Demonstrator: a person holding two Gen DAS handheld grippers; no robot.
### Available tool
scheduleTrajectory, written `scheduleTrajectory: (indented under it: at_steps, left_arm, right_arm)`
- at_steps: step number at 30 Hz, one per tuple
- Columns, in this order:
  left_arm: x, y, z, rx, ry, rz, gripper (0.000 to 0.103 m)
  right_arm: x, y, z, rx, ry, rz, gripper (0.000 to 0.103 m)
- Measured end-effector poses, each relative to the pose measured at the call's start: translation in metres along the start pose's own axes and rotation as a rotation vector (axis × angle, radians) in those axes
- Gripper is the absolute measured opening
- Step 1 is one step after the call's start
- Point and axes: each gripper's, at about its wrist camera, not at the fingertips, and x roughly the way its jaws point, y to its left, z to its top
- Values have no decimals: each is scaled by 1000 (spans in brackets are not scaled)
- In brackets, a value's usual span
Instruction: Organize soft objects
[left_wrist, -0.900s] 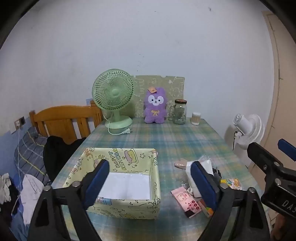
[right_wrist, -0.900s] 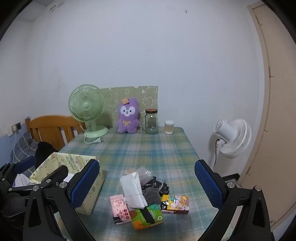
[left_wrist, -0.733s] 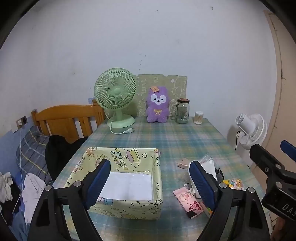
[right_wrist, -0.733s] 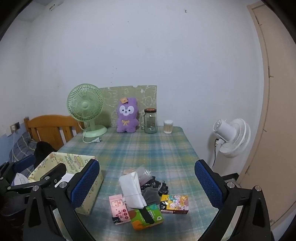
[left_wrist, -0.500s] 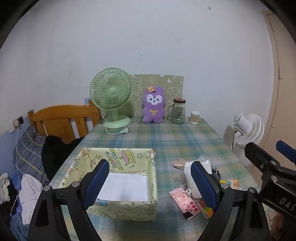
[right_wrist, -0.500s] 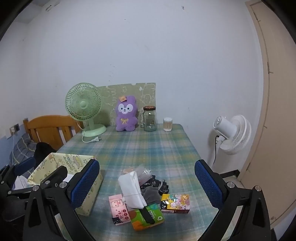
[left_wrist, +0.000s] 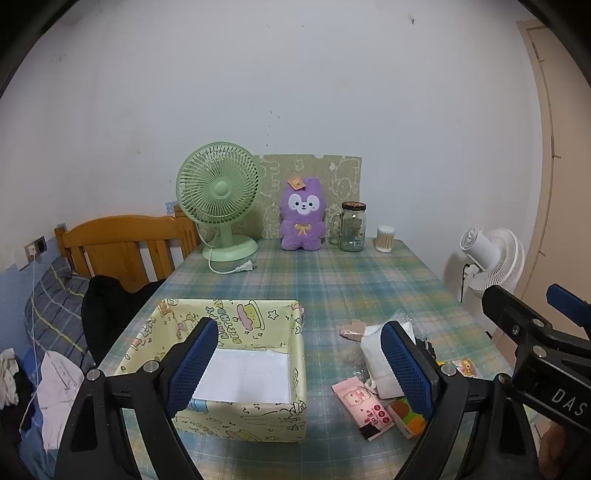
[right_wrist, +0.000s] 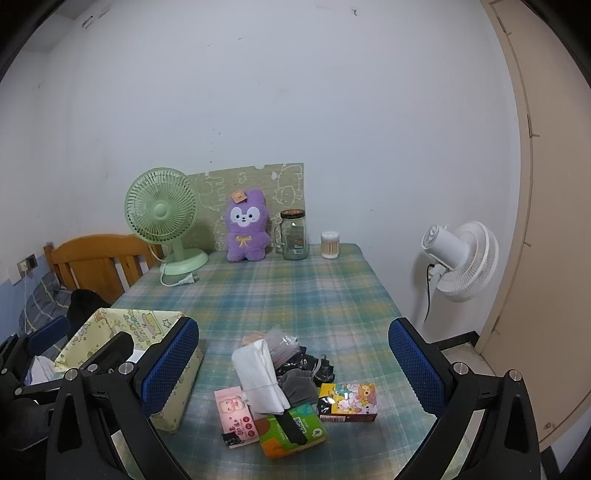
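A yellow cartoon-print fabric box (left_wrist: 258, 325) stands open on the plaid table, with a white bottom; it also shows in the right wrist view (right_wrist: 122, 325). Right of it lies a pile: a white tissue pack (right_wrist: 258, 373), dark socks (right_wrist: 306, 365), a pink tissue packet (right_wrist: 234, 411), a green tissue pack (right_wrist: 291, 432) and a cartoon tissue pack (right_wrist: 349, 400). My left gripper (left_wrist: 299, 369) is open and empty above the box's near right side. My right gripper (right_wrist: 291, 369) is open and empty above the pile.
At the table's far end stand a green fan (left_wrist: 218, 195), a purple plush (left_wrist: 301, 218), a glass jar (left_wrist: 352, 230) and a cotton swab cup (left_wrist: 384, 238). A wooden headboard (left_wrist: 122, 243) and bed lie left. A white fan (right_wrist: 461, 258) stands right.
Both views shifted slightly, little more than hand sway. Both grippers stay open and empty. Nothing on the table has moved.
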Motion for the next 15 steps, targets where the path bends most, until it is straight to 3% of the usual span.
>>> scheduleTrajectory:
  at_steps: [15]
  left_arm:
    - [-7, -3, 0, 0, -3, -1, 91]
  right_arm:
    - [-10, -2, 3, 7, -12, 24, 103]
